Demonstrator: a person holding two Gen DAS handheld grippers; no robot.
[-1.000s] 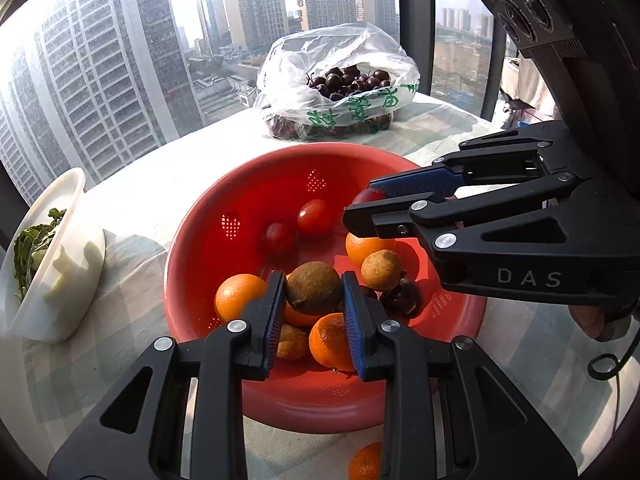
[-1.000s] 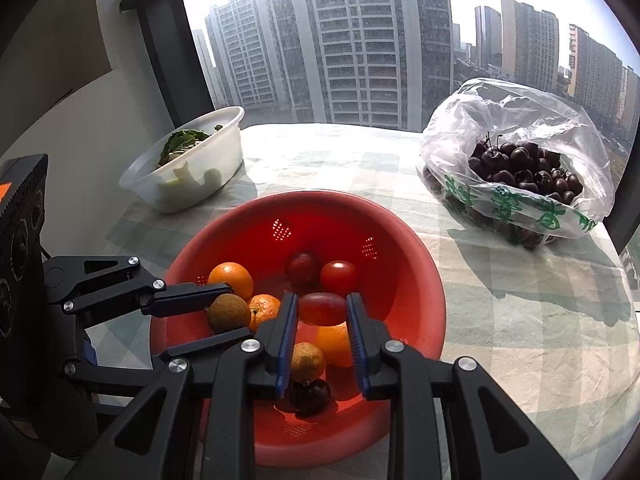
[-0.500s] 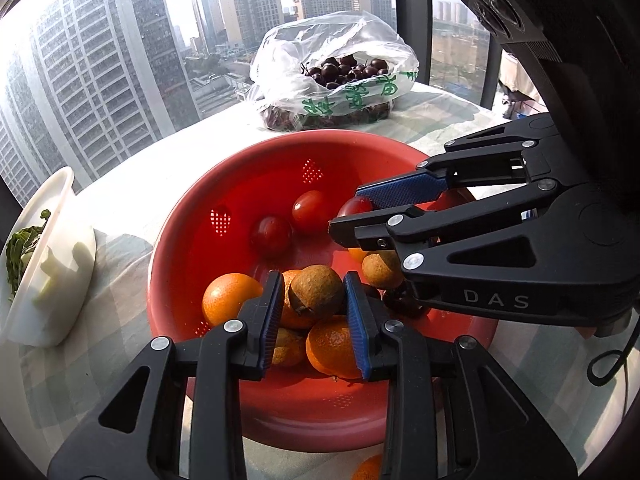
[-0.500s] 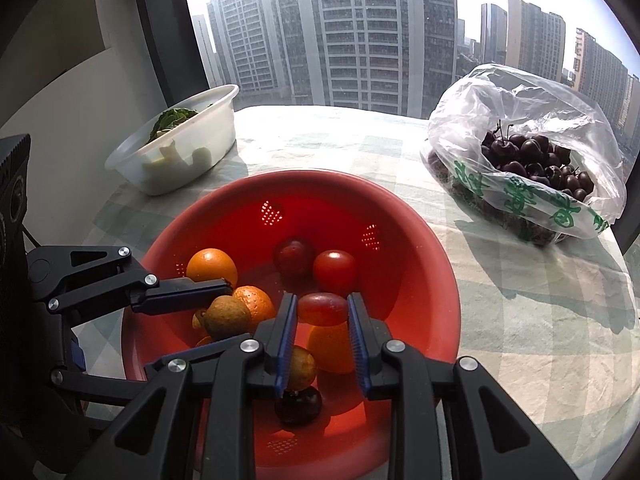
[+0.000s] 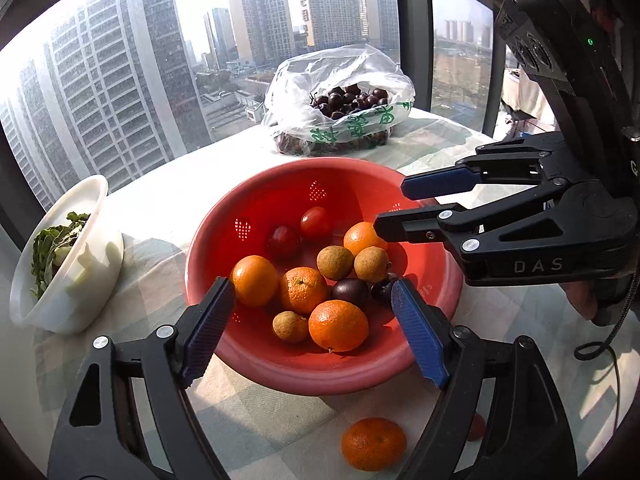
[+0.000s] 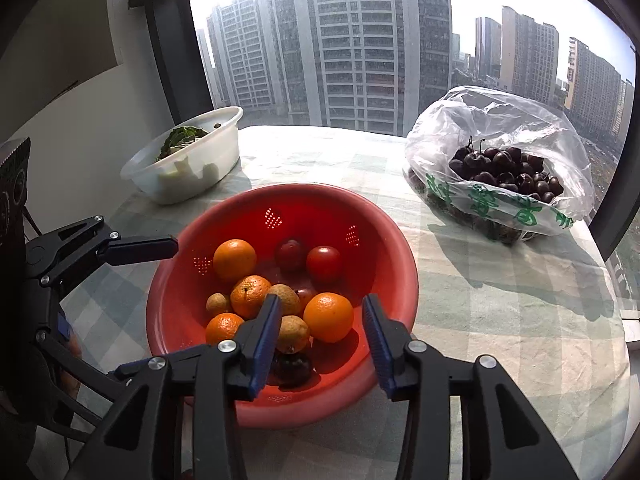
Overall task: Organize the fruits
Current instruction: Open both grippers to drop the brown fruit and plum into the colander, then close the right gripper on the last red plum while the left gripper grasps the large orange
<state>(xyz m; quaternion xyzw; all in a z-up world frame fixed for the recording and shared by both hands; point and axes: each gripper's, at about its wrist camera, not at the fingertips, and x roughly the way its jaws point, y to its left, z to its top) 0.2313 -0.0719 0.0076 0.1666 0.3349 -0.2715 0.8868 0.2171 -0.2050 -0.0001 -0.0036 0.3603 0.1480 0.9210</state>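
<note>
Both grippers, left (image 5: pixel 310 308) and right (image 6: pixel 320 330), just spread open and empty above bowl (image 5: pixel 256 200) full of fruit, one loose orange (image 5: pixel 373 443) on cloth, below left gripper, nearer to it.

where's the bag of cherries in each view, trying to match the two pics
Left wrist view: the bag of cherries sits at upper centre, beyond the red colander.
Right wrist view: the bag sits at the right, beyond and to the right of the colander.
Shared landmark: the white tub of greens, left of the colander in both.
</note>
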